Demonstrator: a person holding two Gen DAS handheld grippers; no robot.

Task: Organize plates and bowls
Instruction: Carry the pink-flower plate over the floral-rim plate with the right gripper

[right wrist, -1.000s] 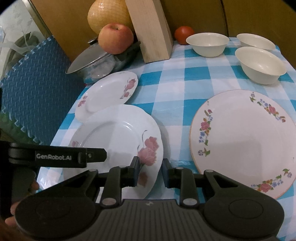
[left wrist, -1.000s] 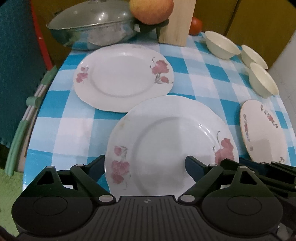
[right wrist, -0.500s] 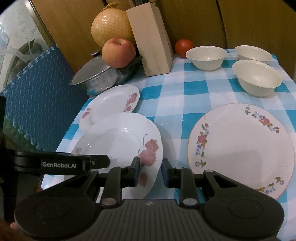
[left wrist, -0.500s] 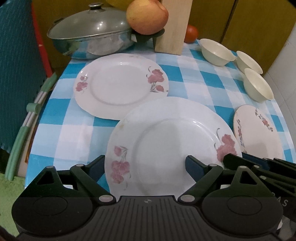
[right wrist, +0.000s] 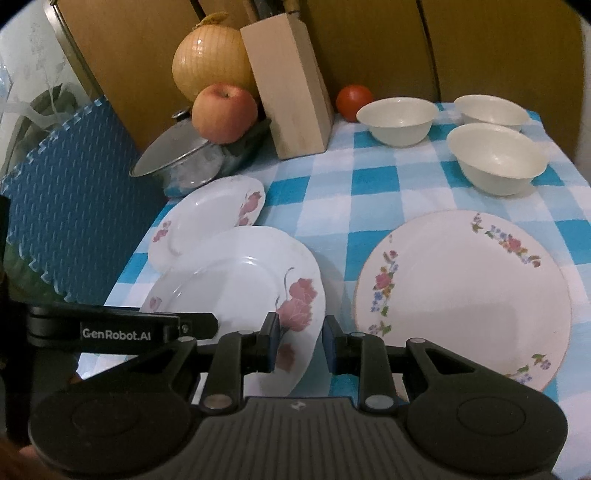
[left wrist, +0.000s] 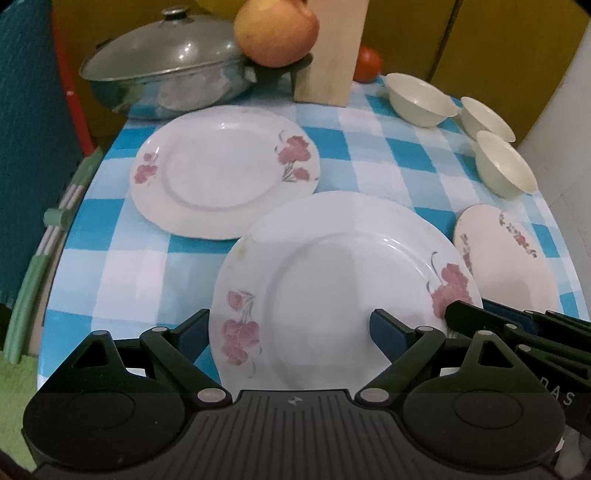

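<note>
A white plate with pink flowers [left wrist: 332, 280] [right wrist: 236, 284] is lifted and tilted above the checked table. My right gripper [right wrist: 298, 341] is shut on its right rim. My left gripper [left wrist: 290, 326] is open, its fingers on either side of the plate's near part, one below the rim and one over it. A second pink-flower plate [left wrist: 221, 173] [right wrist: 207, 218] lies flat behind it. A cream plate with small coloured flowers [right wrist: 461, 295] [left wrist: 506, 258] lies to the right. Three cream bowls [right wrist: 395, 120] [right wrist: 495, 162] [right wrist: 491, 110] stand at the back right.
A lidded steel pot [left wrist: 166, 85] with an apple [left wrist: 275, 31] on its handle stands at the back left. A wooden knife block [right wrist: 288, 88], a netted melon [right wrist: 210, 66] and a tomato [right wrist: 352, 99] line the back. A blue foam mat [right wrist: 74, 199] borders the left edge.
Both grippers and the held plate have risen and drawn back a little, so more of the table and back wall shows. The plate's far edge now overlaps the second pink-flower plate in view.
</note>
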